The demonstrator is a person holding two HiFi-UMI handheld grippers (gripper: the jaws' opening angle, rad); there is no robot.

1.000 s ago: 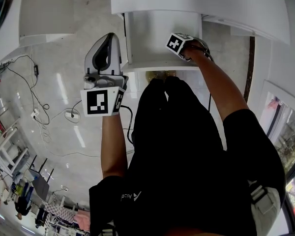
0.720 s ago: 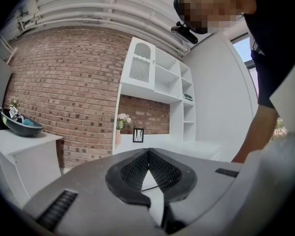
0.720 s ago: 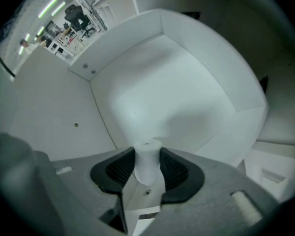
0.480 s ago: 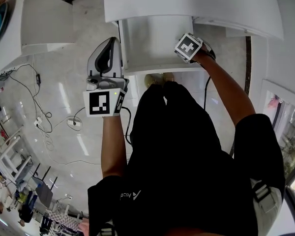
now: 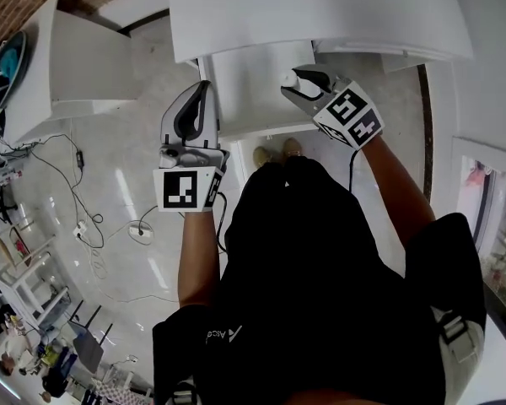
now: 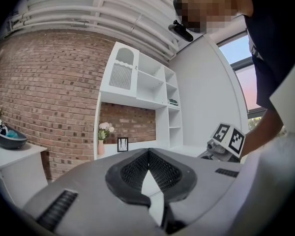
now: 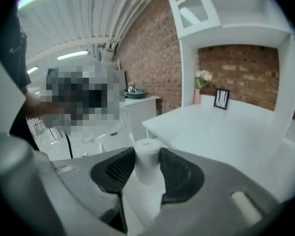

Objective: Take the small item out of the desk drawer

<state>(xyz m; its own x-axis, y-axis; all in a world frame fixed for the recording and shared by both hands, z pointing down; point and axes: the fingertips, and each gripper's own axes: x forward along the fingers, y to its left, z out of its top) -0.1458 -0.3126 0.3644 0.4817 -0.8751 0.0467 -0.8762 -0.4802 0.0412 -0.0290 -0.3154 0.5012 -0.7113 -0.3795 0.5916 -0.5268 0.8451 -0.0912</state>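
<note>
Small cylinder is pinched in the right gripper jaws, now lifted out, drawer below them. Left gripper jaws sit pressed together, so it's basically done.

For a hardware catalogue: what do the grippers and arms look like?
The left gripper and right gripper have grey shells, black ribbed fingers and a white cube with black square markers. A black cable trails from the left one. The person wears a black short-sleeved top.

Pale print on the shirt, well behind the left gripper, starts with "A". The rest is illegible.
</note>
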